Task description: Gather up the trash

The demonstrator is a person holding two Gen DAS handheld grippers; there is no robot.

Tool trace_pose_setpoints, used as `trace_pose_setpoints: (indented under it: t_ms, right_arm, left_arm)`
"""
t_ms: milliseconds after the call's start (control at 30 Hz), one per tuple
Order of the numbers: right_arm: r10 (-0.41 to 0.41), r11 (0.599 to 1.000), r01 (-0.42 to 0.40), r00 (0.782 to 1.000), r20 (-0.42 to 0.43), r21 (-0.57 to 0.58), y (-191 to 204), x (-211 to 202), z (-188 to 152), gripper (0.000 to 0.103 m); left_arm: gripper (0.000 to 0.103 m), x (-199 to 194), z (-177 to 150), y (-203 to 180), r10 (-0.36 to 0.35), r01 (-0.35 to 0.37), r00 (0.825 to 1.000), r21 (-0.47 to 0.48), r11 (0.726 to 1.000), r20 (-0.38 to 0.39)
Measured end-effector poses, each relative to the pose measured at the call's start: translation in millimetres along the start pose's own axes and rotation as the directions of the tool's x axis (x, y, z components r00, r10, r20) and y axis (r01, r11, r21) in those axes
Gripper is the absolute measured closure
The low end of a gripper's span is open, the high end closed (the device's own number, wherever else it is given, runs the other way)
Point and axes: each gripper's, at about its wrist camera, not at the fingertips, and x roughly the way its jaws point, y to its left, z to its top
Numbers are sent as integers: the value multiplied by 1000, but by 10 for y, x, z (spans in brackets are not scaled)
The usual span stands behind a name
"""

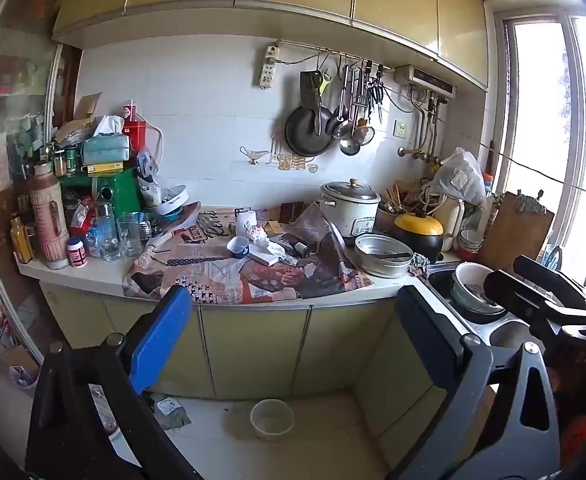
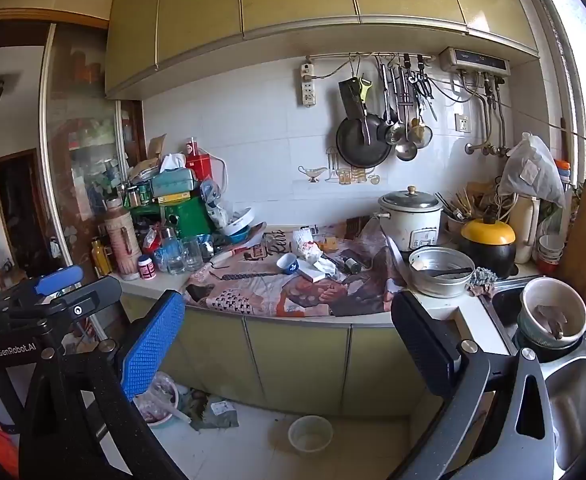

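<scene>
Kitchen floor tiles, nearest the cameras, carry one pale bowl and scraps of litter at the cabinet foot. Left gripper and right gripper both hang with fingers spread wide, grasping nothing, well short of the tabletop. Farther off, on the newspaper, the trash lies mid-counter: one crumpled tissue wad beside one blue cup. Judged best: approach one piece at a time, avoiding the glasses. One rice cooker stands behind.
</scene>
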Motion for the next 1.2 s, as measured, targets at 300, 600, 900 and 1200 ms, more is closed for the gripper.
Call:
trace_pose_setpoints:
  t_ms: [300,600,900,1200]
  right_arm:
    - [-7,1000,7,1000,-10,1,31,1,-5,0]
    - [-1,1000,1,1000,-14,10,52,21,6,0]
    - [-2,1000,3,1000,-16,29,68,88,-32,0]
    - [-1,999,2,1000,-17,33,52,92,-20,0]
  left_arm:
    - [0,-25,-26,82,-5,5,1000,-5,1000,-19]
    - [0,9,-59,68,-6,6,1000,-3,1000,-29]
    - [0,73,-61,91,-18,17,999,-11,1000,-41]
    - [0,119,-77,147,-20,19,999,-15,1000,-45]
